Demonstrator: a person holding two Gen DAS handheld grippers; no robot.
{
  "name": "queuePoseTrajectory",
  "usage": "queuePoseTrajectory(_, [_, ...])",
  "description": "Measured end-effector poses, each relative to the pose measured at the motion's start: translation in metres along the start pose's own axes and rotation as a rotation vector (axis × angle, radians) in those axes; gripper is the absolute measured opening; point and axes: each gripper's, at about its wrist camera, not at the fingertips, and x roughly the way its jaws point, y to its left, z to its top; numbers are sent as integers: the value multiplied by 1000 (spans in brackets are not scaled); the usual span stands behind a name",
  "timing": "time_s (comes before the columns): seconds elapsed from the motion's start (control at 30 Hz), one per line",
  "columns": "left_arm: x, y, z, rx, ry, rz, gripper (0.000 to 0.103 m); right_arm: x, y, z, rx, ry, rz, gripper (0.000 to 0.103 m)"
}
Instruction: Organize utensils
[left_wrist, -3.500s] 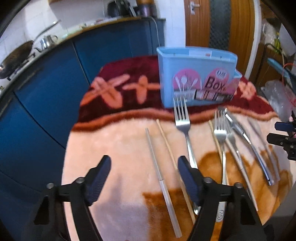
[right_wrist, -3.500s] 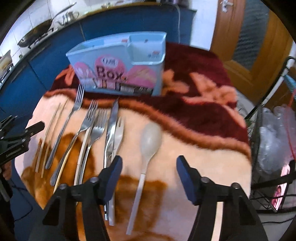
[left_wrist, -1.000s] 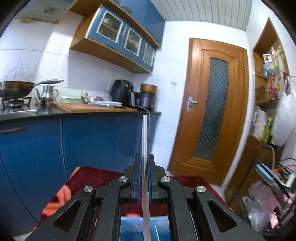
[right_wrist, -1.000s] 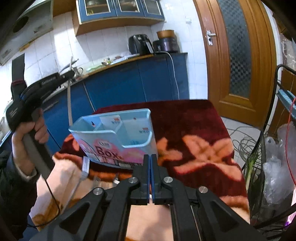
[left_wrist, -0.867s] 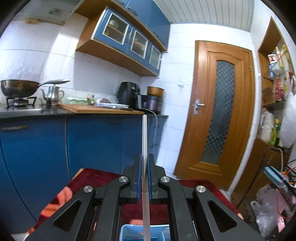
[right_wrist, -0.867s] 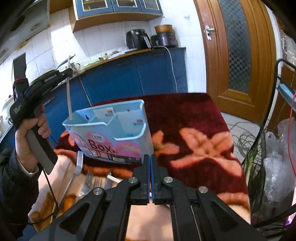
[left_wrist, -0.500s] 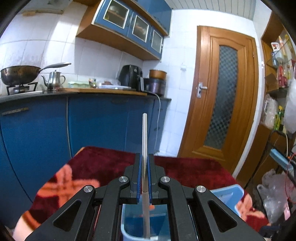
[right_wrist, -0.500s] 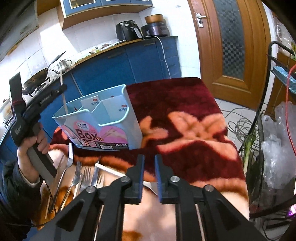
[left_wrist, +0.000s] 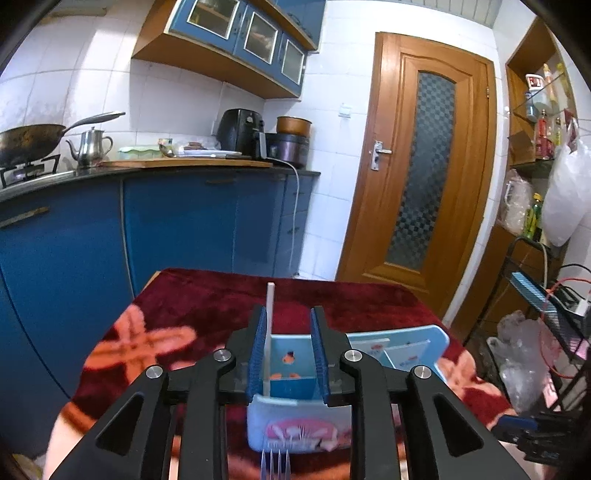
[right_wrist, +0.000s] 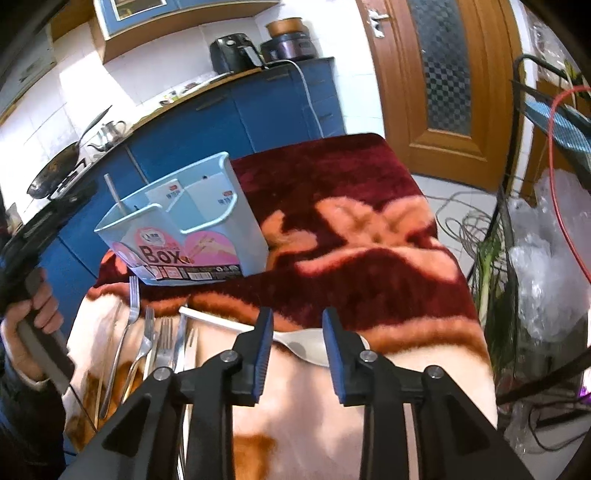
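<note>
While the left gripper (left_wrist: 289, 354) hangs directly over the blue utensil box (left_wrist: 299, 424), its jaws stand apart and grip nothing; the pale chopstick (left_wrist: 269, 332) stands upright in the box's left compartment, leaning close against the left finger, though whether it actually touches the pad cannot be told. From the right wrist view the same chopstick (right_wrist: 115, 197) pokes up from the box (right_wrist: 184, 236) at its left end. The right gripper (right_wrist: 297, 350) is also parted and empty, poised just above a white plastic spoon (right_wrist: 306, 345) that lies crosswise on the blanket (right_wrist: 369, 258), its bowl between the fingers and its handle running off to the left. Beside it lie several metal forks (right_wrist: 147, 332). That spoon looks light, rigid and smooth, so it would likely slip or pivot if pinched on the curved bowl; the flat neck where handle meets bowl seems the surer hold. The forks are probably heavier and slick, best taken mid-handle. Soft pile under them may let thin handles sink, making a clean pinch harder
</note>
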Motion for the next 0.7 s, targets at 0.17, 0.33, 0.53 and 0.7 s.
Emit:
queuePoseTrajectory(0.17, [-23,2,-1,30,30,32,25,3,-9,-8,63,25,-11,36])
queuePoseTrajectory(0.33, [-45,9,-10,60,71,77,25,1,-20,-19,173,38,21,44])
queuePoseTrajectory(0.53, [-57,18,-35,88,126,111,35,-1,-33,-25,265,12,-16,48])
queuePoseTrajectory(0.7, [-59,25,-58,54,182,104,36,11,-35,-24,316,27,22,48])
